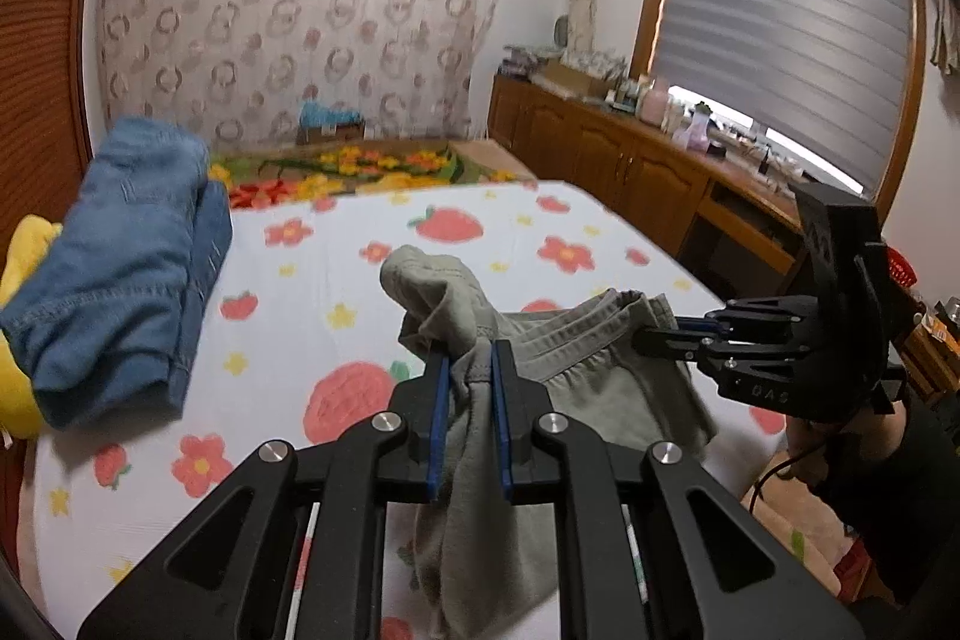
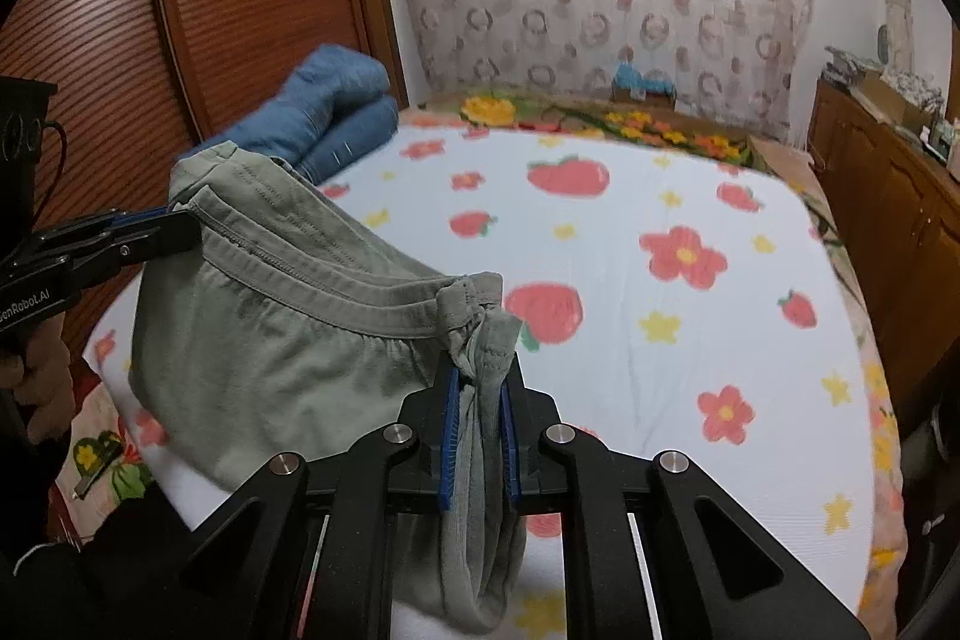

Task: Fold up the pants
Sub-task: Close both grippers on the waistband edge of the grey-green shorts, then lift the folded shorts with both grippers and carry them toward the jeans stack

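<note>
While both of my grippers hold the waistband, the soft grey-green cotton pants (image 2: 264, 340) hang in the air over the near edge of the bed with the white strawberry-and-flower sheet (image 2: 690, 340), filling the lower centre of both wrist views. My left gripper (image 1: 470, 358) has its jaws clenched on a bunched corner of the elastic waist, the cloth spilling down between the blue pads. My right gripper (image 2: 483, 388) is likewise clamped on the opposite corner, where the drawstring end is gathered, and in the left wrist view I see it reaching in from the right of the frame to the waistband's far end.

I judge this to be the opening step: the garment is picked up by its waist and stretched between the two grips, but nothing is folded yet. The legs droop below the frame, so I cannot tell how they lie.

A folded stack of blue denim jeans (image 1: 126, 268) sits at the left of the frame on the bed, with something yellow beneath it, which suggests where finished pieces go.

Next, I think, I need to carry the pants forward over the open middle of the sheet, keep the waistband taut and level, and lower so the legs lay out flat without creasing. Both grips must hold firm until the cloth rests on the bed; the risk is the bunched left corner slipping.
</note>
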